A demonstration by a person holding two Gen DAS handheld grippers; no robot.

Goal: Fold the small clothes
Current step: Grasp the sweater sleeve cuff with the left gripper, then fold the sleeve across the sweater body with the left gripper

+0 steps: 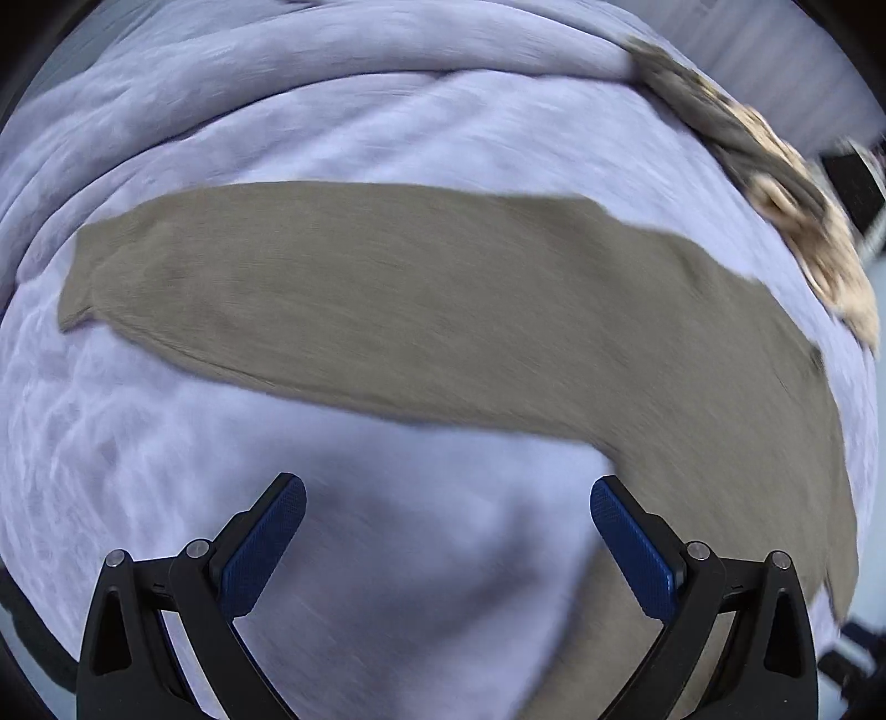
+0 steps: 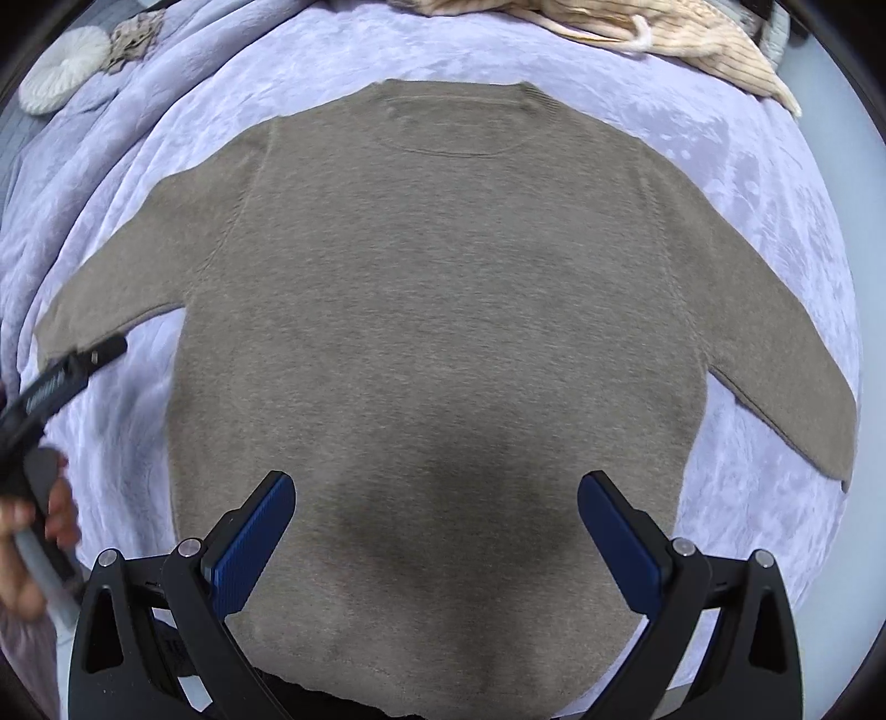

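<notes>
A taupe knit sweater (image 2: 443,310) lies flat on a lavender blanket (image 2: 775,194), neck away from me, both sleeves spread out to the sides. My right gripper (image 2: 436,498) hovers open above the lower middle of its body, holding nothing. In the left wrist view, one sleeve of the sweater (image 1: 387,299) stretches across the frame, cuff at the left. My left gripper (image 1: 448,498) is open over bare blanket just short of that sleeve, and it also shows at the left edge of the right wrist view as the left gripper (image 2: 72,371) held by a hand (image 2: 33,531).
A cream ribbed garment (image 2: 664,33) lies bunched at the far edge of the blanket, seen blurred as a cream and brown pile (image 1: 775,183) in the left wrist view. A white round cushion (image 2: 66,69) sits at the far left. The blanket (image 1: 277,83) is rumpled there.
</notes>
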